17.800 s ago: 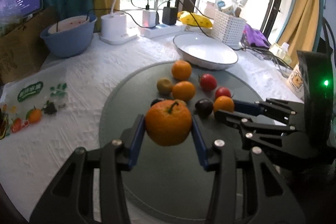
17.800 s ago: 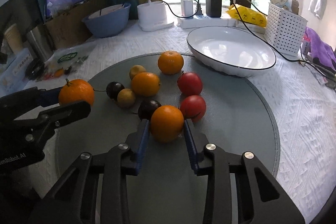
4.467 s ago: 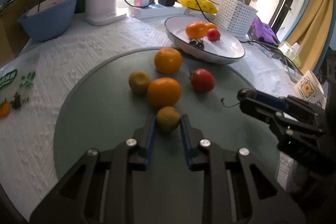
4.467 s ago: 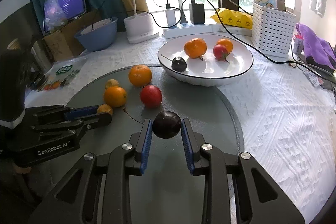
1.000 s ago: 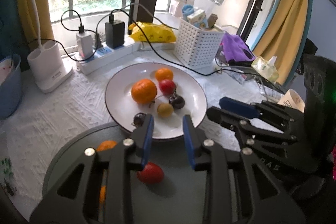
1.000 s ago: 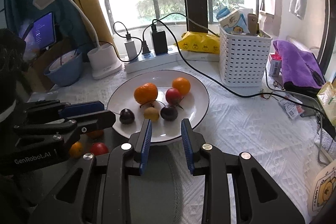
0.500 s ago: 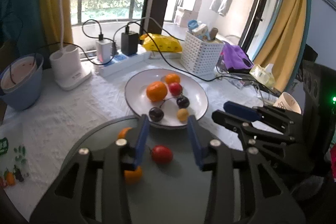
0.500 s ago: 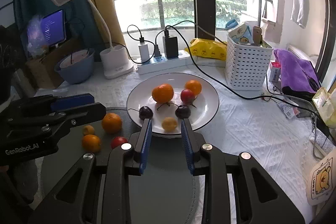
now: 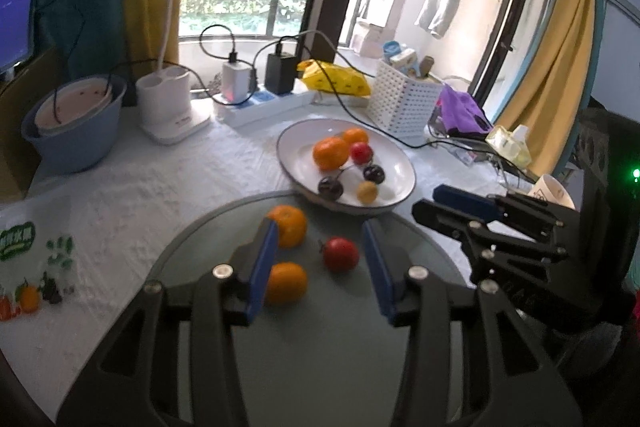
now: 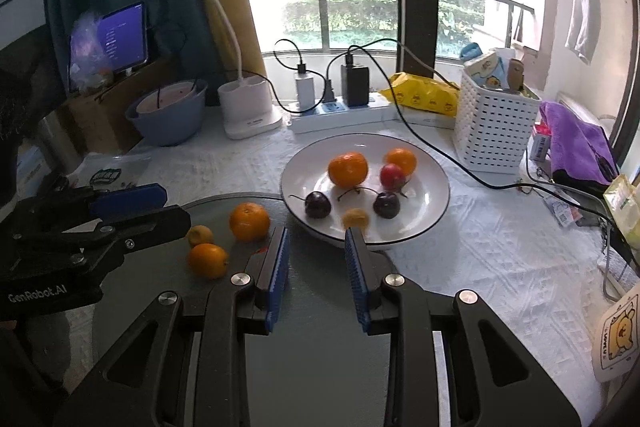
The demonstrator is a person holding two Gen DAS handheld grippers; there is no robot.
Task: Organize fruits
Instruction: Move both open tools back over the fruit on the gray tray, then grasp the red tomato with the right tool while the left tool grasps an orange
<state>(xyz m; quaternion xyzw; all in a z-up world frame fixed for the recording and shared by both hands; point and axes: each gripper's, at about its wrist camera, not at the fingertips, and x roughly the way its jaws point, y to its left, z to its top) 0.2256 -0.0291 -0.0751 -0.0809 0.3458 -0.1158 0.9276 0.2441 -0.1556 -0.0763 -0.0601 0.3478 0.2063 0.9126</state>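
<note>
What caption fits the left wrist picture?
Left gripper open over a red fruit, six fruits on the white plate.

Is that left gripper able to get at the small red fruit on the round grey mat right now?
Probably yes. The small red fruit lies apart from the oranges, in line with the gap of the left gripper, which holds nothing, and nothing blocks the way.

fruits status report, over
Left gripper open, empty; right gripper shut, empty. Six fruits on plate, four left on mat. Nothing in the way.
</note>
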